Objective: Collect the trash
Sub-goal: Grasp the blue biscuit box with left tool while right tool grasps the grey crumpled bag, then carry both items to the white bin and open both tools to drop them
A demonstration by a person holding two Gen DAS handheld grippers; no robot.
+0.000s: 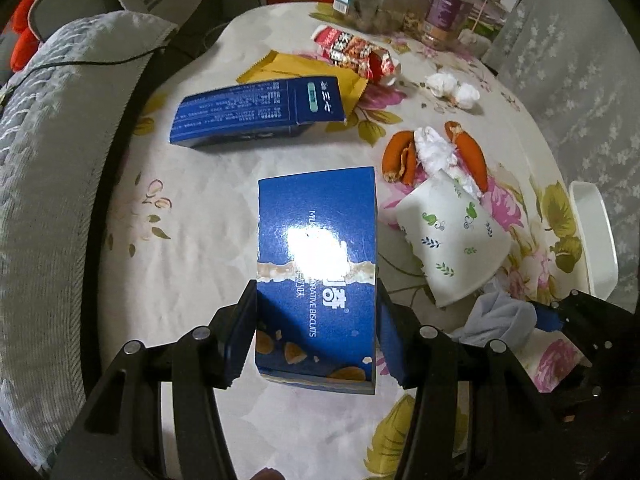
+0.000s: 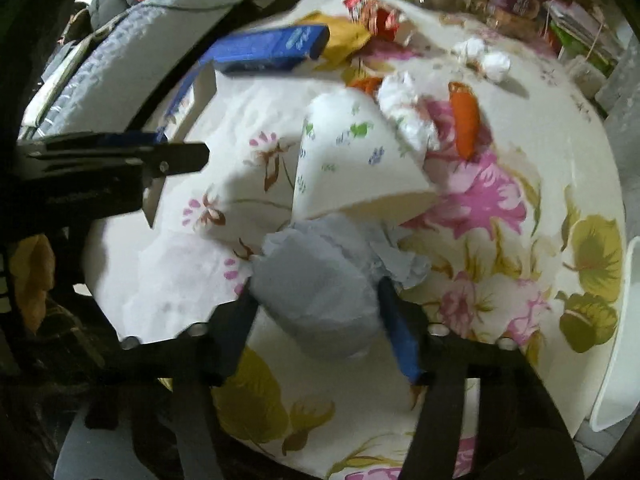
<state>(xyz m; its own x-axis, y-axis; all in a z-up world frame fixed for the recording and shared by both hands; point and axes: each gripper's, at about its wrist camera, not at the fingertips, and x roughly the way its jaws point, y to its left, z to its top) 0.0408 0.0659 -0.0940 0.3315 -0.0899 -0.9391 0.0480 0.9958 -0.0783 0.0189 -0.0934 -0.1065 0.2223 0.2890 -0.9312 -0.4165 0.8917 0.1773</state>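
My left gripper (image 1: 316, 316) is shut on a blue biscuit box (image 1: 316, 240), its pads pressed against the box's two long sides over the floral tablecloth (image 1: 192, 208). My right gripper (image 2: 320, 316) is shut on a crumpled grey-blue paper wad (image 2: 316, 288) at the table's near edge. This wad (image 1: 500, 316) also shows at the lower right of the left wrist view. A white paper cup (image 2: 352, 160) lies on its side just beyond it. Orange peel (image 1: 400, 156) and a white tissue (image 1: 436, 152) lie behind the cup.
A second blue box (image 1: 256, 112), a yellow wrapper (image 1: 304, 68), a red snack wrapper (image 1: 356, 52) and two tissue balls (image 1: 452, 88) lie farther back. A jar (image 1: 444, 8) stands at the far edge. A grey-cushioned chair (image 1: 48, 160) is left; a white container (image 1: 596, 240) is right.
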